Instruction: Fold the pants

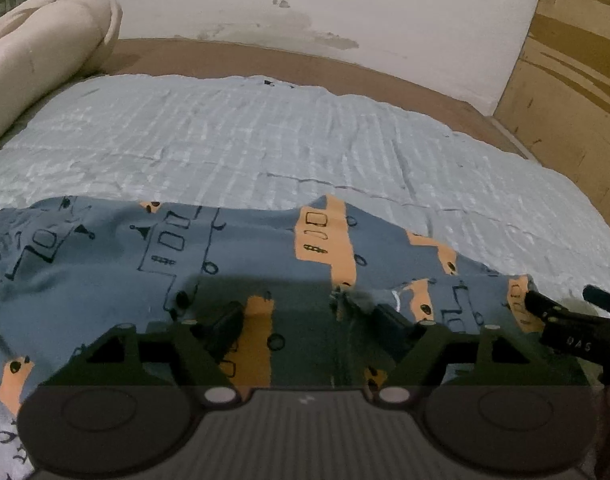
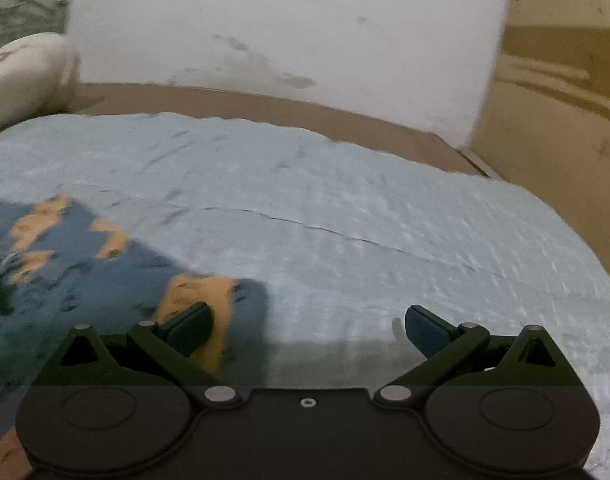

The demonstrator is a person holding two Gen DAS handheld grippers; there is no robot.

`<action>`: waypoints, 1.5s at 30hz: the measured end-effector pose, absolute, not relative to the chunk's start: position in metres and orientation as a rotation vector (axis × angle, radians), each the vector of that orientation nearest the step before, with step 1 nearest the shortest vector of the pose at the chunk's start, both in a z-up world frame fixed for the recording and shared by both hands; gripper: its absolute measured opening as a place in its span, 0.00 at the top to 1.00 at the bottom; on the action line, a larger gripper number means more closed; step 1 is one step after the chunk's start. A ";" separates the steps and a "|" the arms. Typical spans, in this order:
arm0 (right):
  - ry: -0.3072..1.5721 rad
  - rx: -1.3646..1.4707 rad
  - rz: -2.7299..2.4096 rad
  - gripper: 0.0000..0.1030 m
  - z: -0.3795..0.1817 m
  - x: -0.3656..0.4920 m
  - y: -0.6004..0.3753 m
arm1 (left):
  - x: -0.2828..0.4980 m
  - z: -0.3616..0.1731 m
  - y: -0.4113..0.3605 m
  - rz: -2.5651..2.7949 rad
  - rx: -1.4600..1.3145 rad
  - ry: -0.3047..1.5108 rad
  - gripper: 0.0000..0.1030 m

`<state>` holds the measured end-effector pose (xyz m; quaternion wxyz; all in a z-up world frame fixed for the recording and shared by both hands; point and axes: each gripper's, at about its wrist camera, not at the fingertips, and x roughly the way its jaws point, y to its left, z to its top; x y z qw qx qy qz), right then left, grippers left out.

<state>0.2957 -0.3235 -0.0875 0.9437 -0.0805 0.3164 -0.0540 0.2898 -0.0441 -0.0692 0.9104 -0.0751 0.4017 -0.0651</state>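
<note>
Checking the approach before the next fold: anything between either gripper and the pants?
Nothing visible. The left gripper is right over the pants, jaws open. The right gripper is open at the pants' edge, one fingertip over fabric, the other over the blue bedspread.

Home bedroom: pale blue textured bedspread [image 1: 265, 140] on a brown mattress [image 1: 305, 62], rolled cream pillow [image 1: 41, 48], stained white wall [image 1: 305, 4].

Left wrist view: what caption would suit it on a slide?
Open left gripper over blue-and-orange printed pants spread on a pale blue quilted bedspread.
</note>
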 end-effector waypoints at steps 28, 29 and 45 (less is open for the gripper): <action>0.436 -0.111 -0.145 0.01 -0.031 0.070 -0.280 | 0.107 -0.018 0.000 -0.063 -0.187 0.711 0.01; 0.419 -0.099 -0.132 0.01 -0.024 0.059 -0.276 | 0.099 -0.013 0.004 -0.071 -0.190 0.698 0.01; 0.322 -0.196 0.001 0.01 0.041 -0.017 -0.196 | 0.064 0.023 0.099 0.033 -0.347 0.610 0.01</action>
